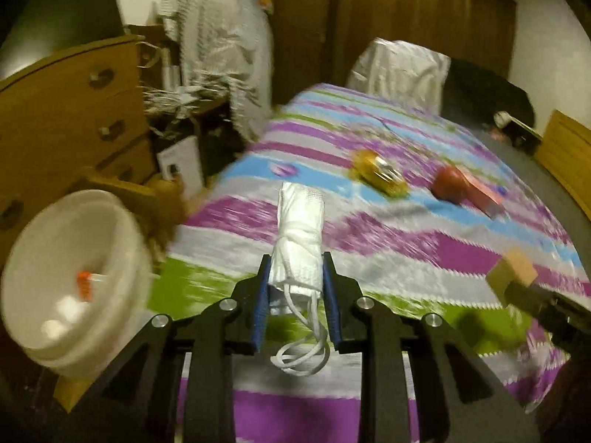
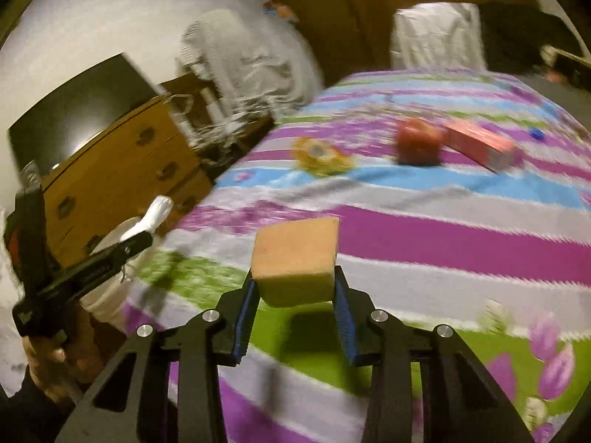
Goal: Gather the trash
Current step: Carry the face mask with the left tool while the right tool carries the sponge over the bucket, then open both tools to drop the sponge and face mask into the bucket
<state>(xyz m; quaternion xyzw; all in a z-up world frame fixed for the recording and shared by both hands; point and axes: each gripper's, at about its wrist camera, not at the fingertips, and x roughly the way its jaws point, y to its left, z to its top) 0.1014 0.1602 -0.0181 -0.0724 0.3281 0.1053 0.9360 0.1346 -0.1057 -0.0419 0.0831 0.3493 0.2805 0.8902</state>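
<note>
A rolled white face mask [image 1: 299, 236], long axis pointing away along the fingers with its ear loops dangling, is pinched in the left claw [image 1: 295, 288] above the striped bedspread [image 1: 406, 258]. The right claw [image 2: 295, 295] pinches one tan sponge block [image 2: 295, 258]. One white bucket [image 1: 74, 277] stands left of the bed.

The left gripper [image 1: 295, 277] is matt black plastic with ribbed blue pads [image 1: 260, 317] and bright metal rivets. The face mask [image 1: 299, 236] looks like soft white fabric with woven ear loops. The sponge block [image 2: 295, 262] is porous and matt. The bucket [image 1: 70, 277] is smooth, glossy white plastic. The bedspread [image 2: 443, 243] is printed cloth; the dresser [image 2: 122, 170] is varnished wood.
</note>
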